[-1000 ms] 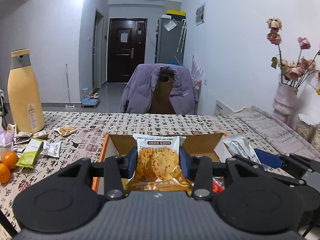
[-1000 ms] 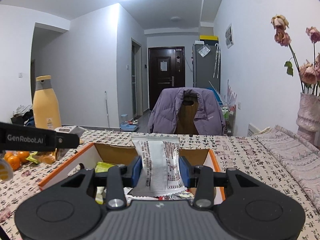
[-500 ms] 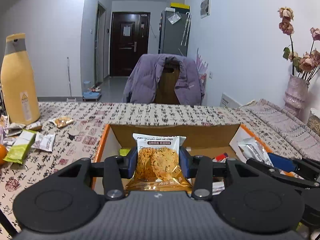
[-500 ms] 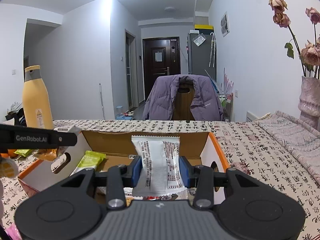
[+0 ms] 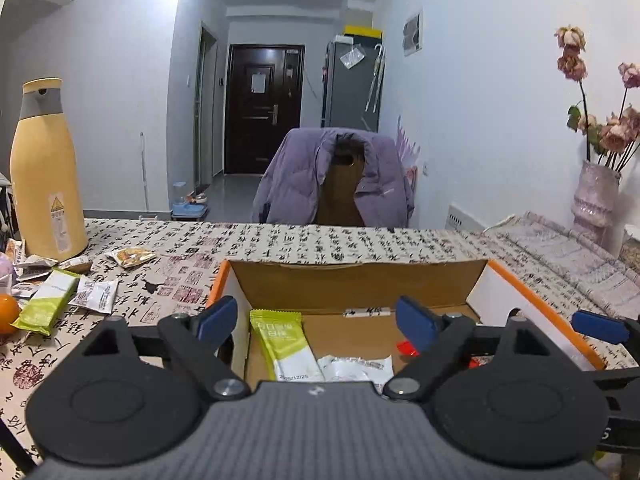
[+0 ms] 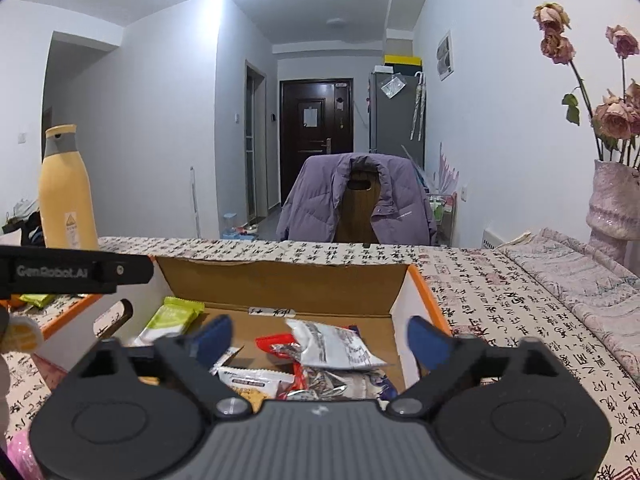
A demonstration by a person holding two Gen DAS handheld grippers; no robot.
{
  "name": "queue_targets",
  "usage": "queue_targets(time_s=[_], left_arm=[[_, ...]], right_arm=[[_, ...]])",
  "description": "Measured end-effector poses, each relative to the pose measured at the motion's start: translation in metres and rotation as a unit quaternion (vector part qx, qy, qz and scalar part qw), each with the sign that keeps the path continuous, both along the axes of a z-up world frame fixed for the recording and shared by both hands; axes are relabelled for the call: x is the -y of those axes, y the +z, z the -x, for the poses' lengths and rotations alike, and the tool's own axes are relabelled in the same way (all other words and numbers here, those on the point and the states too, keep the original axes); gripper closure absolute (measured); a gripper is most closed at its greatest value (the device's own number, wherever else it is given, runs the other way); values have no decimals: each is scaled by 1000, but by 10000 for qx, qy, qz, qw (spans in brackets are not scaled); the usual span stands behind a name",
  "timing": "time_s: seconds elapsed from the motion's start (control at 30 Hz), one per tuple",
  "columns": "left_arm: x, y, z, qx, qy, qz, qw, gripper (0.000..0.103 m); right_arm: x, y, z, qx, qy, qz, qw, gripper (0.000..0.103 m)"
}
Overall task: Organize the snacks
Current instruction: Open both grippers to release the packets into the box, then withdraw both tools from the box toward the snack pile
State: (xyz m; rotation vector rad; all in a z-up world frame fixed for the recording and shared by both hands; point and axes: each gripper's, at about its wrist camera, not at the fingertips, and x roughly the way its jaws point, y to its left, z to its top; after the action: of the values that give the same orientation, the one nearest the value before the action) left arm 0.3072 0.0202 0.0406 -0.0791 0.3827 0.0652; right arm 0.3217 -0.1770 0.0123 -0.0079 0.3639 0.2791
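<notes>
From the left wrist camera, the left gripper (image 5: pixel 316 320) has its blue fingers spread wide with nothing between them. It hangs over the near edge of the cardboard box (image 5: pixel 360 280), which sits on the table with the writing-print cloth (image 5: pixel 320 242). Inside the box lie a green snack bar (image 5: pixel 286 344) and a white packet (image 5: pixel 354 366) beside it, both cut off at the bottom by the gripper's body. A small red bit (image 5: pixel 406 346) peeks out behind the right finger (too hidden to name). Left of the box, more snacks lie loose: a green bar (image 5: pixel 46 306), a white packet (image 5: pixel 94 296) and a brown one (image 5: pixel 130 257). An orange (image 5: pixel 6 314) is cut off at the edge. A tall yellow bottle (image 5: pixel 44 172) stands behind them.

From the right wrist camera, the right gripper (image 6: pixel 320 340) is spread wide too, holding nothing. Below it in the box (image 6: pixel 280 280) lies a silver packet (image 6: pixel 336 346) on top of a pile of red and white wrappers (image 6: pixel 280 346), partly hidden. A green bar (image 6: pixel 168 318) lies at the left side. The black bar of the left gripper (image 6: pixel 76 272) pokes in from the left.
</notes>
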Motion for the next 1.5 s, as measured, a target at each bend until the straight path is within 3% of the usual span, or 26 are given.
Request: queue_targets(time_s=[0.03, 0.47, 0.7, 1.1, 1.5], left_arm=[[-1, 0, 1, 49, 22, 61, 10000, 0], [-7, 5, 7, 242, 43, 260, 9994, 0], [-3, 26, 14, 247, -99, 417, 9988, 0], [-1, 48, 52, 393, -79, 366, 9985, 0], [-8, 34, 107, 186, -16, 488, 9986, 0]], right_arm=[[1, 0, 0, -4, -19, -25, 10000, 0], [7, 0, -2, -53, -82, -155, 9998, 0], [11, 10, -1, -23, -62, -175, 9998, 0], [22, 43, 34, 170, -34, -165, 9997, 0], [48, 35, 81, 44, -167, -12, 9999, 0]])
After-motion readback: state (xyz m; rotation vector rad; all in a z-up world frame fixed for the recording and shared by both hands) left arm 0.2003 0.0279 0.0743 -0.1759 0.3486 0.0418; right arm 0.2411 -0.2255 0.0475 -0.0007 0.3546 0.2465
